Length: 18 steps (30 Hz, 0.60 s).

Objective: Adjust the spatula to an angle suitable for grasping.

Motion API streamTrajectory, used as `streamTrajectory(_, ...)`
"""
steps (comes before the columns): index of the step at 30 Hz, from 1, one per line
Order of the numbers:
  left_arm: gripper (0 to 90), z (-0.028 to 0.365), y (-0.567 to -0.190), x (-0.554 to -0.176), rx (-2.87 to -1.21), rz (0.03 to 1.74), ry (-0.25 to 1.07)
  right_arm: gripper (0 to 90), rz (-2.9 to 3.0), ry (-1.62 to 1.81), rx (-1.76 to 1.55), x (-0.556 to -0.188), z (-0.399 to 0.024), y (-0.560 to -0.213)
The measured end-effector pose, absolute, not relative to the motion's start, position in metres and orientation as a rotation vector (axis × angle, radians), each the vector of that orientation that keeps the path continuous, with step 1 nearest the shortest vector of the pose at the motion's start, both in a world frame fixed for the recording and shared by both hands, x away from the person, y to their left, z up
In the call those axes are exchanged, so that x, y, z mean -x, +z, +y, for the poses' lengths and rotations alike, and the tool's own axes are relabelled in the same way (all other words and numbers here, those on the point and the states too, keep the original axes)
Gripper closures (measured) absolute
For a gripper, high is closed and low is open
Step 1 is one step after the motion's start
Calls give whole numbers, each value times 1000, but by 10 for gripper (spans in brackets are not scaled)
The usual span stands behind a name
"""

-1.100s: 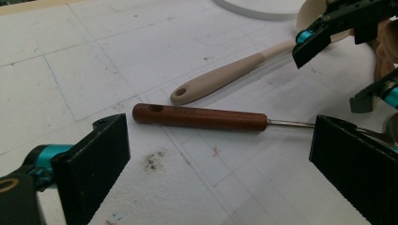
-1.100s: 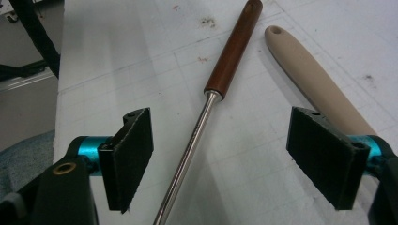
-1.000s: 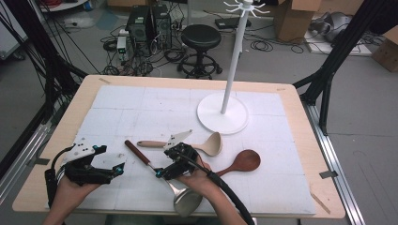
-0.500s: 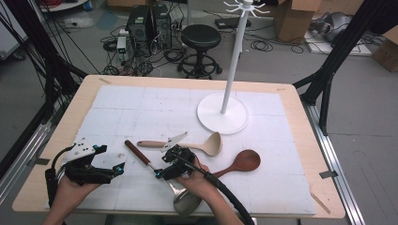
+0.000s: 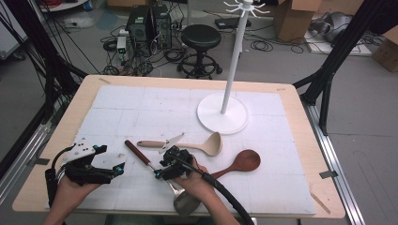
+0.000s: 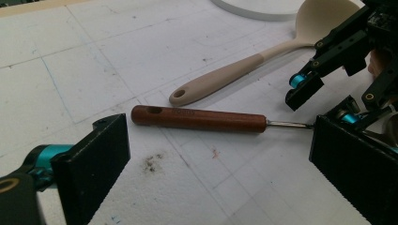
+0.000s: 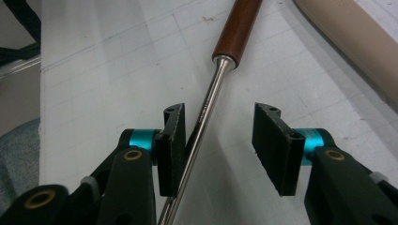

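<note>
A ladle with a brown wooden handle (image 5: 136, 152) and a steel shaft (image 7: 211, 89) lies on the white mat, its metal bowl (image 5: 185, 204) at the near edge. My right gripper (image 5: 162, 171) straddles the shaft and its jaws have just been closing. The shaft runs between them close to the left pad (image 7: 171, 140), and the right pad stands clear of it. My left gripper (image 5: 119, 168) rests open at the near left, and the wooden handle (image 6: 197, 119) lies just beyond its jaws.
A beige ladle (image 5: 206, 146) lies just behind the right gripper, and a dark wooden spoon (image 5: 241, 163) to its right. A white stand on a round base (image 5: 223, 113) rises at the back right. The table's near edge is close under both hands.
The right gripper has shifted slightly toward the near edge over the ladle's shaft. The left gripper has kept still.
</note>
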<state>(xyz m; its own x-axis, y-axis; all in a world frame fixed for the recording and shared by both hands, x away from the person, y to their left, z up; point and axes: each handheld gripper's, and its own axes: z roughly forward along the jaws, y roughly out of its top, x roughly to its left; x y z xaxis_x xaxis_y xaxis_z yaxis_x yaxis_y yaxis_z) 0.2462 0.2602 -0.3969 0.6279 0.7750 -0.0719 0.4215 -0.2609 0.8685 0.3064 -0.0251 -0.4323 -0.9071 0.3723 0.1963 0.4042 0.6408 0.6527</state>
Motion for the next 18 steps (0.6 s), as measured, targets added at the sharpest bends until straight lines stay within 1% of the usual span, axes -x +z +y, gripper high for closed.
streamTrajectory(8,60,260,-397,-246,-1894,948,459,640,-2836,-1110,634,-303,-21,-432)
streamTrajectory(11,60,260,-397,-246,-1893,950,460,647,-2849,-1104,627,-302,-19,-432)
streamTrajectory(18,60,260,-397,-246,-1893,950,458,712,-2857,-1088,607,-300,-16,-432)
